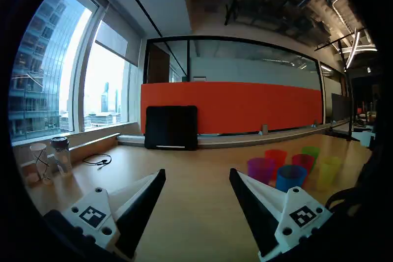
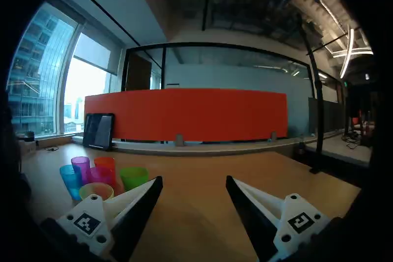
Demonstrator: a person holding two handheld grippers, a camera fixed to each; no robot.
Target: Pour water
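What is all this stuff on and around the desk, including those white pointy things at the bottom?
plastic cups: six; purple, orange, pink, green, yellow, blue; clustered on the wooden table
tablet: one; black; leaning against the orange partition
orange partition: one; orange; along the table's far edge
bottle: one; clear with a dark lid; on the window ledge
clear cup: one; see-through; beside the bottle
cable: one; black; on the table near the ledge
left tool: one; white with black inner faces; above the table, open, empty
right tool: one; same colours; above the table, open, empty
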